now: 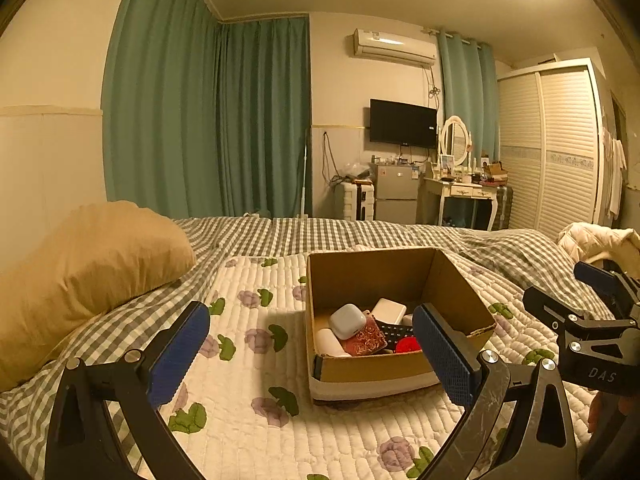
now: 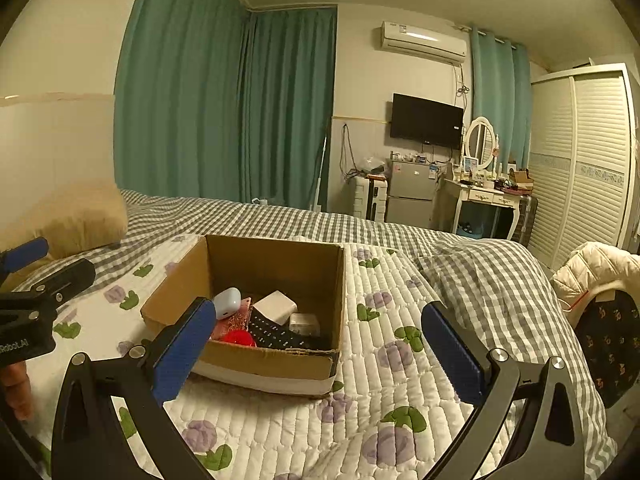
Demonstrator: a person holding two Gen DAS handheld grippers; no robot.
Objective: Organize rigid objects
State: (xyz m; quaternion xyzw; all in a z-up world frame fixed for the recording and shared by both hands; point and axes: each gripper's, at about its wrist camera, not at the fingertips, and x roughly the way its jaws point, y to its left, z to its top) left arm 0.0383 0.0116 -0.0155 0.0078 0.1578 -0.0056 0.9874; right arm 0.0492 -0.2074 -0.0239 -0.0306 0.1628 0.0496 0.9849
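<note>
Both claws wide and empty over the bed, items in the box.
Left gripper and right gripper hover before the box; judged best: lower one straight onto the top white case, clearing the rim.

Open cardboard box on quilt, holding white earbud case, white charger, red item

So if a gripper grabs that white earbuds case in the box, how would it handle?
The white earbuds case looks smooth and rounded, so probably slippery between flat pads. It appears rigid and likely light. It lies tilted on other items in the cardboard box, so a nudge may slide it off.
</note>
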